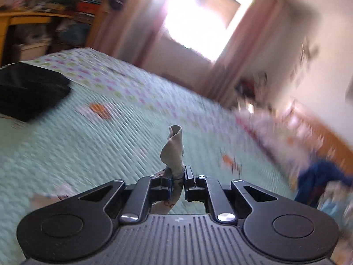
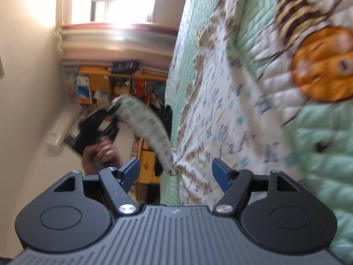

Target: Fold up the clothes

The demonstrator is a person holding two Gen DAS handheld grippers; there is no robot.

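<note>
Left gripper point(image 1: 178, 177) clamped on a corner of the letter-print garment point(image 2: 220, 119), lifting it off the bed quilt point(image 1: 92, 154). Right gripper point(image 2: 175, 172) open, empty, near the cloth. Light, limp fabric; pinch hems or corners

the left wrist view looks forward over the left claw point(image 1: 178, 174), down across the bed point(image 1: 110, 137) toward the window point(image 1: 198, 17). the right wrist view, rolled sideways, sits close above the same bed point(image 2: 320, 165) and also faces that window point(image 2: 123, 0).
</note>
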